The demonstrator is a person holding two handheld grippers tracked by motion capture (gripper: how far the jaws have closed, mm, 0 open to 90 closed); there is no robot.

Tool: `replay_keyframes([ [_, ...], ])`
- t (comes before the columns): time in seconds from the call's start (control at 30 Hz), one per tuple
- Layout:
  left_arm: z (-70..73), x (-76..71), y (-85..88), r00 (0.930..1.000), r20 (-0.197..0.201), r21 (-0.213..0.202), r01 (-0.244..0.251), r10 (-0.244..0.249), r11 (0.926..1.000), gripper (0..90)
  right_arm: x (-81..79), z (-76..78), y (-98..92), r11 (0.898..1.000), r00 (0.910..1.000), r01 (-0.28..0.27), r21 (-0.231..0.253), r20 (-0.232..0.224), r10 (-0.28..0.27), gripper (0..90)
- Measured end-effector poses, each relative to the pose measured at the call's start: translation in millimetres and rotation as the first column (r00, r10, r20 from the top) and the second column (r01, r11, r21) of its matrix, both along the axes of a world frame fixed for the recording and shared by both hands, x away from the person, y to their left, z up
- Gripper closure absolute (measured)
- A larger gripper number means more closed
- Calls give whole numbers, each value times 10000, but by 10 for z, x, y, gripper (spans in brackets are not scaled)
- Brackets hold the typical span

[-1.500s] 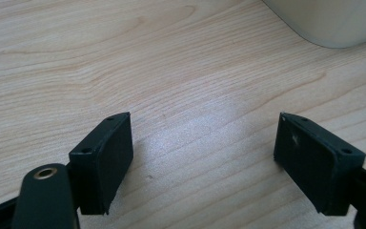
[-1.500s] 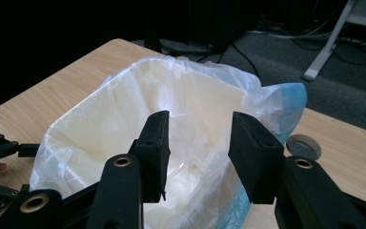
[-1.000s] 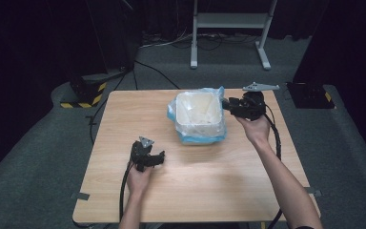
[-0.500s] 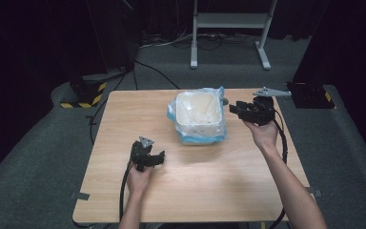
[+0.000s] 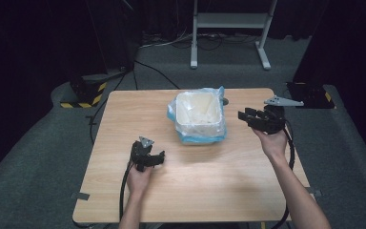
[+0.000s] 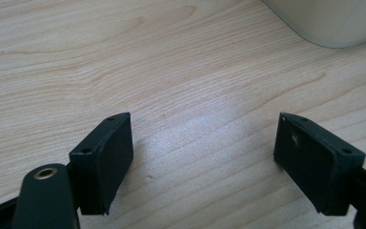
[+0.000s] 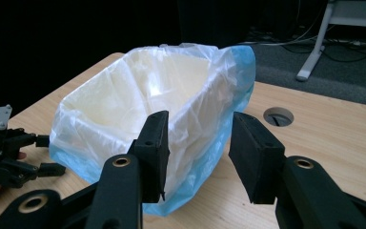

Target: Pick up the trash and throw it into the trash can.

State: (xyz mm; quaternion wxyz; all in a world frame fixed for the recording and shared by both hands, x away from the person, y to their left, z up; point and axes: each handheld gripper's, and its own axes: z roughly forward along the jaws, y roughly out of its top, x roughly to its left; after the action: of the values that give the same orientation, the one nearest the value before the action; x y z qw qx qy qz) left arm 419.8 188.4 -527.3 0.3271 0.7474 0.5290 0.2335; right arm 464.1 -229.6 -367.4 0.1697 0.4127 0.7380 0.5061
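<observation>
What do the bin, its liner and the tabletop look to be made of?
Bin: seemingly cream plastic, smooth matte wall. Liner: thin translucent film, blue-tinted, crinkled and glossy. Tabletop: light wood grain with a soft sheen, possibly laminate.

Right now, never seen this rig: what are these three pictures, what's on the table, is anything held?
There is no robot here. A person sits at a wooden table and holds a hand-held gripper in each hand, a tool with two black jaws.

The high view comes from a fixed camera above the person, looking down. The left hand-held gripper is low over the table near the person. The right hand-held gripper hangs in the air beside the bin.

The other two pictures come from cameras riding on each tool, looking along its jaws. The left gripper view shows open jaws over bare wood. The right gripper view shows open jaws pointed at the bin, not touching it.

The bin is white, lined with a thin blue plastic bag folded over its rim. Nothing is held.
</observation>
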Motion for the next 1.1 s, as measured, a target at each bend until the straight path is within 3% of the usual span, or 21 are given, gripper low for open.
replay_keyframes([
  [0.53, 0, 0, 0, 10000, 0, 0, 0, 0, 10000, 207, -242, -216, -200, 9996, 9998, 196, 190, -97, -194, 570],
  [0.8, 0, 0, 0, 10000, 0, 1, 1, -1, 10000, 207, -341, -410, -248, 9988, 9988, 346, 360, -345, -334, 569],
  [1.1, 0, 0, 0, 10000, 0, 1, 1, -1, 10000, 207, -417, -715, -218, 9985, 9972, 545, 67, -520, -541, 568],
])
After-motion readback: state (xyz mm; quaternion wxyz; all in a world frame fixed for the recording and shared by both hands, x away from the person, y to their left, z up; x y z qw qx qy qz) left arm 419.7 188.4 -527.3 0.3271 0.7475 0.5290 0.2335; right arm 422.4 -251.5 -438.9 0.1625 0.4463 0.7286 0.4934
